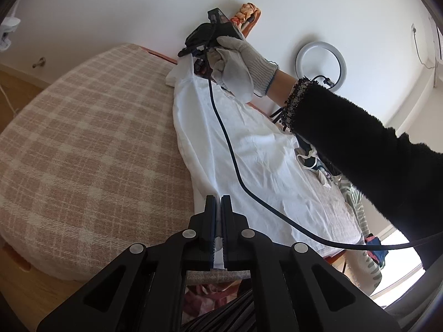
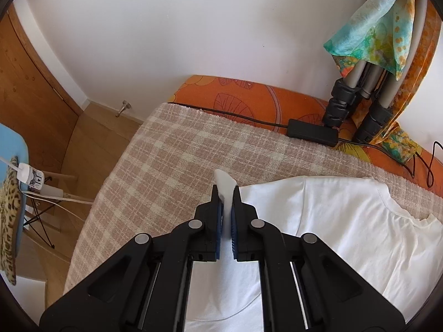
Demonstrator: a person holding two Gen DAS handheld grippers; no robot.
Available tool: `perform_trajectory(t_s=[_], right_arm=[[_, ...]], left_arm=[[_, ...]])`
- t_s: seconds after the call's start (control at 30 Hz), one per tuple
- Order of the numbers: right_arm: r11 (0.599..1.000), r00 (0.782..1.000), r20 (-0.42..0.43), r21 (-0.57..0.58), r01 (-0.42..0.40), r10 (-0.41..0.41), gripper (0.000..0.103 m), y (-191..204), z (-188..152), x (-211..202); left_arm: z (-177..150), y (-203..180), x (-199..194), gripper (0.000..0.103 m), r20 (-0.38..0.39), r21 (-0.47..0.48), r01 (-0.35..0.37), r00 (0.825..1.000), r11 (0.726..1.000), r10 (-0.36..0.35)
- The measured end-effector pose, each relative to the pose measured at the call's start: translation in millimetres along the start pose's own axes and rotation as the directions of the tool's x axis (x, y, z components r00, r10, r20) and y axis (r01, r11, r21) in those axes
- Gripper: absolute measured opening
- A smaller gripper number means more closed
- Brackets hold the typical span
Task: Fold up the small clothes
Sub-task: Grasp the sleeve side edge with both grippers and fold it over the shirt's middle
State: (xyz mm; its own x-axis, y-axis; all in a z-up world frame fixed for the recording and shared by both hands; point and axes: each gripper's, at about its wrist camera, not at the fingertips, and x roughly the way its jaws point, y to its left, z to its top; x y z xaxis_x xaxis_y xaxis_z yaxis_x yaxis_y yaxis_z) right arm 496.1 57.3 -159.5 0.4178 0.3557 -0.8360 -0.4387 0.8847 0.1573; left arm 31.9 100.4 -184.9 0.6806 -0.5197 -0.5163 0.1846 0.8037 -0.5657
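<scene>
Both grippers are clamping down on the same white t-shirt (image 2: 332, 215), which is lying across the plaid blanket (image 1: 83, 144) on the bed. The left gripper (image 1: 218, 202) is pinching an edge of the fabric with its jaws nearly closed, just a thin sliver of cloth between them. The right gripper (image 2: 225, 193) is doing the same thing near the sleeve end, a little tuft of white poking out past the tips toward 12 o'clock.

What's worrying me: the black cable (image 1: 229, 149) is draping right over the shirt from the right gripper down toward 4 o'clock. If the fold is going over that way, I'd guess the cable is going to drag the cloth or get trapped inside the fold. Also both grips are looking pretty shallow, so a quick lift could be pulling the fabric out of one side and leaving the fold crooked.

Hard to tell stuff: the shirt's far edge is disappearing under the black sleeve (image 1: 373, 160) at 3 o'clock, and the gloved hand (image 1: 238, 63) is covering most of the right gripper in the left view. The pile of clothes (image 1: 357, 193) behind the arm is mostly getting blocked too.
</scene>
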Motion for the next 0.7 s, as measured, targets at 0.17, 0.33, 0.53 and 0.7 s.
perform_trajectory(t_s=[0.17, 0.33, 0.53, 0.7], right_arm=[[0.999, 1.0, 0.006, -0.031, 0.03, -0.03, 0.006, 9.7, -8.1, -2.0], [1.0, 1.0, 0.012, -0.017, 0.016, -0.016, 0.006, 4.9, -9.1, -6.2], [1.0, 0.998, 0.063, 0.005, -0.009, 0.009, 0.006, -23.6, -11.8, -40.6], [0.996, 0.993, 0.121, 0.085, -0.017, 0.007, 0.006, -84.4, -29.6, -73.8]], left_arm=[[-1.9, 10.3, -0.4, 0.002, 0.004, -0.047, -0.001, 1.0, 0.999, 0.002], [1.0, 4.8, 2.5, 0.002, -0.026, -0.017, 0.005, 1.0, 1.0, -0.005], [0.6, -24.1, 11.0, 0.002, -0.056, 0.062, 0.072, 0.996, 0.995, -0.069], [-6.1, -51.8, 32.2, 0.002, -0.127, 0.122, 0.157, 0.982, 0.98, -0.141]])
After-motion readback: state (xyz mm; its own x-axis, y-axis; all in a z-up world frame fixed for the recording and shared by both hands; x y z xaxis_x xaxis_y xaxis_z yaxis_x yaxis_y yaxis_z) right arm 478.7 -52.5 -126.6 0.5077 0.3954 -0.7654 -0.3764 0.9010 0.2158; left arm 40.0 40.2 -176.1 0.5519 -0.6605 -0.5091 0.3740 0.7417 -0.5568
